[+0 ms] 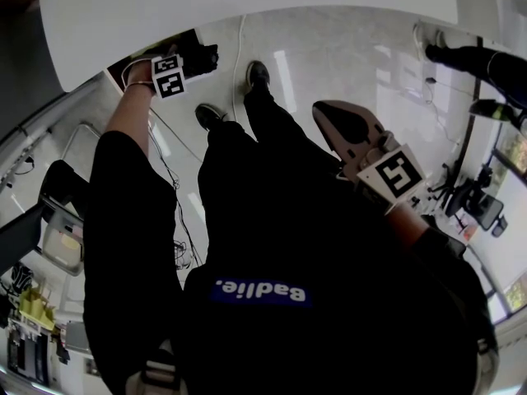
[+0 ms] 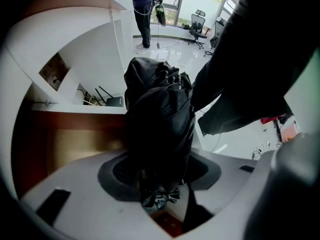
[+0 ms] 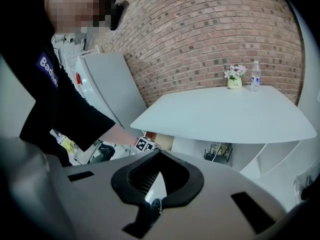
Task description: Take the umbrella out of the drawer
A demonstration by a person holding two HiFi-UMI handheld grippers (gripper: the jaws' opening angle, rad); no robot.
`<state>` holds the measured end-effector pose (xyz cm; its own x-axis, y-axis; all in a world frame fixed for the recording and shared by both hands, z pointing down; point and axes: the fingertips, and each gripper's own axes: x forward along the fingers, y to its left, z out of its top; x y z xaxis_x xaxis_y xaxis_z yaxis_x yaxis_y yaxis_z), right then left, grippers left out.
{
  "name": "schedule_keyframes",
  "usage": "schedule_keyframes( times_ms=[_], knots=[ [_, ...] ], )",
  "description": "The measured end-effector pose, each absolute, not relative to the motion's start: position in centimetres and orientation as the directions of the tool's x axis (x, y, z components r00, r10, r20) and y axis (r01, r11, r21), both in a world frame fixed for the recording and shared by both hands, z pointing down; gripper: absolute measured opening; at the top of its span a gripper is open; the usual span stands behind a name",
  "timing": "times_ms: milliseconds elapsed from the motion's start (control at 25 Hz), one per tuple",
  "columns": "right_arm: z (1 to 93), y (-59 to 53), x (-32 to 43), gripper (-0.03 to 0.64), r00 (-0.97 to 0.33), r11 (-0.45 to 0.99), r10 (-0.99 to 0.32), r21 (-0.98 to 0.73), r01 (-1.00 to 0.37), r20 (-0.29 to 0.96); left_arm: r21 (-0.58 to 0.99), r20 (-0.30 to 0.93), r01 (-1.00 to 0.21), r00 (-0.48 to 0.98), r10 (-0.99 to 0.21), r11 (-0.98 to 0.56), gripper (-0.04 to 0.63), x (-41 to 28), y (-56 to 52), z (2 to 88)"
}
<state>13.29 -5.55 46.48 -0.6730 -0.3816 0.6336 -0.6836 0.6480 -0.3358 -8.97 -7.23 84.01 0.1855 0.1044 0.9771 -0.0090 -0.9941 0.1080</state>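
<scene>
Only thing I can actually read is "Badlie." in white letters on a blue patch (image 1: 262, 291) on the person's black shirt (image 1: 247, 220). The right gripper view catches just the first letters.

Two grippers are in play: one left gripper (image 2: 160, 176) and one right gripper (image 3: 156, 181). Each carries one marker cube (image 1: 170, 77), which makes two cubes. There is one black umbrella (image 2: 160, 119). There is also one white table (image 3: 225, 116), one flowerpot (image 3: 234, 82) and one water bottle (image 3: 256, 75). Two shoes (image 1: 257, 74) show below the wearer, and one other person (image 2: 142, 6) stands far off. One office chair (image 2: 198, 26) is clear, with possibly a second beside it.
</scene>
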Motion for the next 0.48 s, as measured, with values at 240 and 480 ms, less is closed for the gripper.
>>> schedule_keyframes(
  times_ms=[240, 480],
  knots=[
    [45.7, -5.8, 11.9, 0.026, -0.694, 0.672, -0.370, -0.337, -0.659, 0.618, 0.053, 0.962, -0.062, 0.271, 0.035, -0.997, 0.216, -8.8, -7.5, 82.1],
    [44.4, -6.2, 9.9, 0.026, -0.719, 0.699, -0.362, -0.337, -0.631, 0.593, 0.014, 0.930, -0.190, 0.363, -0.057, -0.982, 0.216, -9.0, -8.2, 78.6]
  ],
)
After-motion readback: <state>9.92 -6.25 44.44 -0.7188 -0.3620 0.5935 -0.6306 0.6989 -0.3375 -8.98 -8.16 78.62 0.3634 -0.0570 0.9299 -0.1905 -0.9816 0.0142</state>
